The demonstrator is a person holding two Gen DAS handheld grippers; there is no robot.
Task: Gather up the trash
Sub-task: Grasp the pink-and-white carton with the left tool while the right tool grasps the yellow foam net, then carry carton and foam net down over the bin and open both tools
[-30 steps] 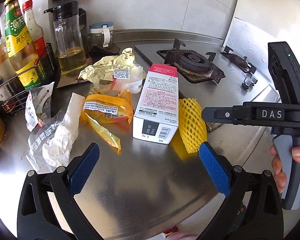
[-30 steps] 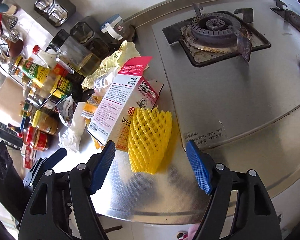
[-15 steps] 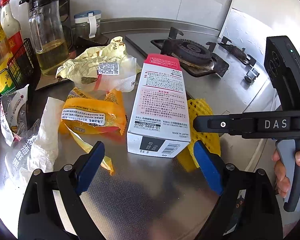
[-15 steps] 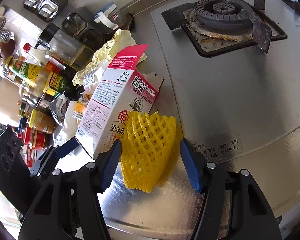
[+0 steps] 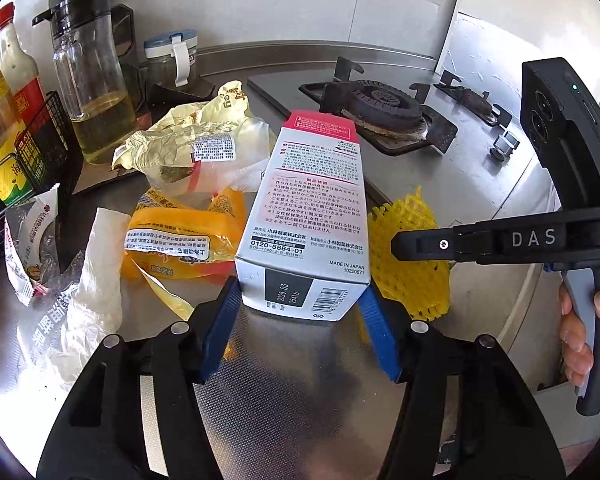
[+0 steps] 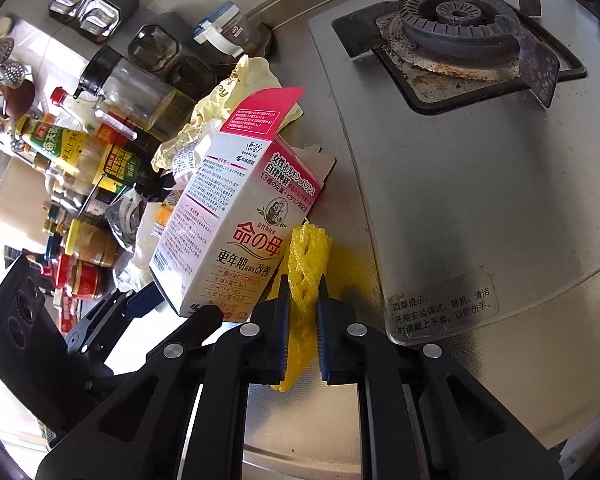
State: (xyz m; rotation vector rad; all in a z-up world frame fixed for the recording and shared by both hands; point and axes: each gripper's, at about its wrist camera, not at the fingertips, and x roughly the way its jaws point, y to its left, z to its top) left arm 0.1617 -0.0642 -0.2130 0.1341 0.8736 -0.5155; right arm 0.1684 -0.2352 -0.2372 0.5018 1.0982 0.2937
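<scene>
A white and pink carton (image 5: pixel 312 200) lies on the steel counter (image 5: pixel 300 380). My left gripper (image 5: pixel 300 290) is closing, and its blue pads touch the two near corners of the carton. Just right of the carton lies a yellow foam net (image 6: pixel 308 252). My right gripper (image 6: pixel 302 292) is closing too and pinches the net into a narrow strip between its pads. Left of the carton lie a yellow wrapper (image 5: pixel 172 236), a cream crumpled bag (image 5: pixel 192 140), a white tissue (image 5: pixel 96 280) and a clear printed wrapper (image 5: pixel 32 240).
Sauce bottles in a wire rack (image 5: pixel 40 148) and an oil jug (image 5: pixel 88 92) line the left. A gas burner (image 6: pixel 460 16) sits behind on the right. The counter's front edge (image 6: pixel 380 452) runs just under the grippers. A person's hand (image 5: pixel 580 320) holds the right handle.
Both grippers moved forward and down. The left jaws narrowed from wide open onto the carton's corners. The right jaws closed around the foam net and squashed it flat.
</scene>
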